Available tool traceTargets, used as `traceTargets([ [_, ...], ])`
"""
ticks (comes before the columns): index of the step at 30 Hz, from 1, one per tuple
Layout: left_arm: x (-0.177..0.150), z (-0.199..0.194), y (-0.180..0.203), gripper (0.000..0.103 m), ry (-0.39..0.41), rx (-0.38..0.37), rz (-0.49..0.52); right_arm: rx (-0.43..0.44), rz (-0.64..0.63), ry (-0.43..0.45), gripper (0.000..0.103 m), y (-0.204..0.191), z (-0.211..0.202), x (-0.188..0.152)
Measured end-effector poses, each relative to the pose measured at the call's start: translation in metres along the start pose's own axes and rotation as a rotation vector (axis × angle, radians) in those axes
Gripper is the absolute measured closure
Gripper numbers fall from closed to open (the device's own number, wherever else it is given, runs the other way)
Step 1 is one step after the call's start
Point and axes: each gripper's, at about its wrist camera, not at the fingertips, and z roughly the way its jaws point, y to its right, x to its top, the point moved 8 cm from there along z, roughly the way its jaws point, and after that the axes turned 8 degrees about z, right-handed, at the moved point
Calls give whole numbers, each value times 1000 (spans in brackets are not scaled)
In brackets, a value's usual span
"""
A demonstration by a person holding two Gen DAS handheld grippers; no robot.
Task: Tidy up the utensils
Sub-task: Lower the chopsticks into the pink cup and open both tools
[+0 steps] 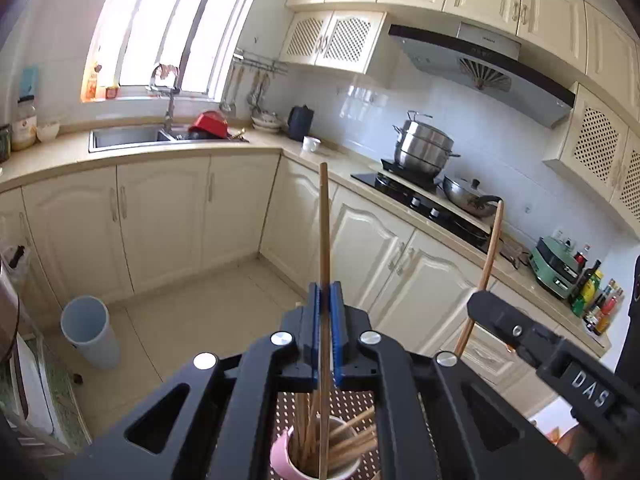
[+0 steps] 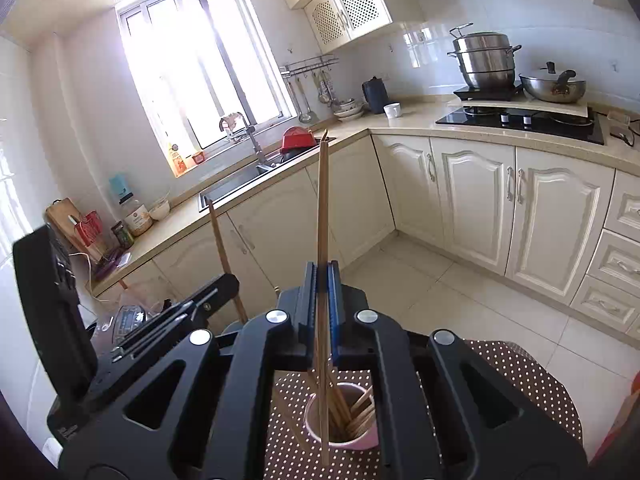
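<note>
One chopstick (image 1: 324,240) is clamped upright in the left gripper (image 1: 325,300), another chopstick (image 2: 322,216) in the right gripper (image 2: 322,280), above the pink cup (image 2: 340,420) at lower centre. Vertical lowering before release is advised.

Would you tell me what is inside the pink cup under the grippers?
The pink cup holds a bundle of wooden chopsticks leaning against its rim. Its bottom is hidden by them, and the gripper frames cover part of the cup in both views.

Matt wooden chopsticks (image 1: 324,216), glossy pink cup (image 2: 372,442)
</note>
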Motion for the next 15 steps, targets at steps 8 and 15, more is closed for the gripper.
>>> traceTargets([
  [8,-3,21,-4,98,61,101,57,-7,-12,35,97,9,25,-11],
  [15,-32,35,-3,98,15,98,74,-9,-53,36,97,12,36,-28],
])
